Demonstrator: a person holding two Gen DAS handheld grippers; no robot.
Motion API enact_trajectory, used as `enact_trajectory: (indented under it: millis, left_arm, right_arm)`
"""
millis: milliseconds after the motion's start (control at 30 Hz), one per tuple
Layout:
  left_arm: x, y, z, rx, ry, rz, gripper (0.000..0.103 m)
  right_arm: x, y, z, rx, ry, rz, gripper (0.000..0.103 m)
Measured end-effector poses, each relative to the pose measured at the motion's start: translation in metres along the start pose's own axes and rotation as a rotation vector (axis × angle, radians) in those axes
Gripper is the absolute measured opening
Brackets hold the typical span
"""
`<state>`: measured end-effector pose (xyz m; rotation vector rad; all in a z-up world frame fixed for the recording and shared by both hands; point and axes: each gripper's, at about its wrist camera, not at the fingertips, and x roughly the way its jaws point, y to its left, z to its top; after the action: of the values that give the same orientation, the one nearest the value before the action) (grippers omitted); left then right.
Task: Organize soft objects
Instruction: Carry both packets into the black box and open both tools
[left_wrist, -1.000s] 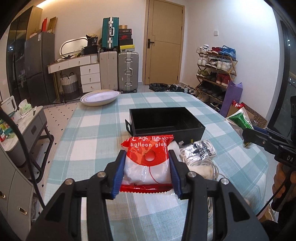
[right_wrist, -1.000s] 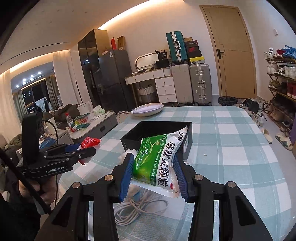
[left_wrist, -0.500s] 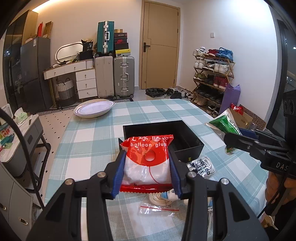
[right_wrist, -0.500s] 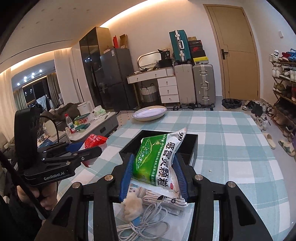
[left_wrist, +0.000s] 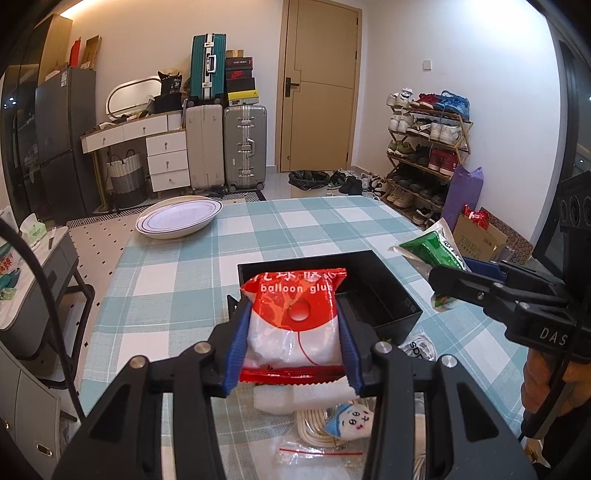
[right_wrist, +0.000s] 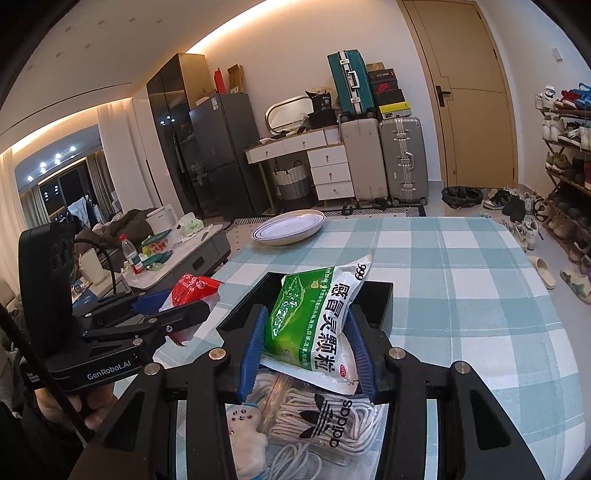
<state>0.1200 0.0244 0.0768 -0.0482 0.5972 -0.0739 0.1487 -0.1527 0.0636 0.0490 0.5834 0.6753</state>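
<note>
I find the left gripper (left_wrist: 293, 328) clamped on the red balloon-glue bag (left_wrist: 294, 317), held above the near edge of the black bin (left_wrist: 384, 291). The right gripper (right_wrist: 308, 349) grips the green medicine pouch (right_wrist: 314, 321) above the same bin's near edge. A corded bundle (right_wrist: 325, 424) and small plush (left_wrist: 349, 421) lie on the checked worktop (right_wrist: 461, 295) beneath both.

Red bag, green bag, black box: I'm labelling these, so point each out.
red bag (left_wrist: 295, 321), left wrist view, on its clear front.
green bag (right_wrist: 314, 317), right wrist view, on its printed front.
black box (left_wrist: 384, 295), left wrist view, on its inner right wall.
</note>
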Motion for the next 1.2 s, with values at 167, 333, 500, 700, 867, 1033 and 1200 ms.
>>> enact_trajectory:
  millis: [167, 333, 500, 700, 867, 1033, 1200]
  left_arm:
    - [0.019, 0.0, 0.002, 0.003, 0.024, -0.002, 0.043]
    - [0.036, -0.001, 0.004, 0.006, 0.047, -0.004, 0.043]
    - [0.051, -0.002, 0.004, 0.013, 0.065, -0.006, 0.043]
    - [0.066, -0.006, 0.003, 0.033, 0.085, 0.002, 0.043]
    - [0.075, -0.009, 0.004, 0.045, 0.089, 0.011, 0.043]
    - [0.085, -0.008, 0.004, 0.046, 0.104, 0.01, 0.043]
    - [0.093, -0.009, 0.003, 0.05, 0.117, 0.01, 0.043]
  right_arm:
    - [0.021, -0.007, -0.001, -0.009, 0.033, -0.015, 0.044]
    - [0.042, -0.012, -0.003, -0.028, 0.07, -0.032, 0.044]
    - [0.059, -0.015, -0.004, -0.049, 0.094, -0.042, 0.044]
    - [0.075, -0.017, -0.006, -0.081, 0.117, -0.064, 0.044]
    - [0.084, -0.019, -0.007, -0.1, 0.128, -0.071, 0.044]
    - [0.091, -0.021, -0.008, -0.115, 0.141, -0.076, 0.044]
    - [0.097, -0.023, -0.009, -0.126, 0.148, -0.084, 0.044]
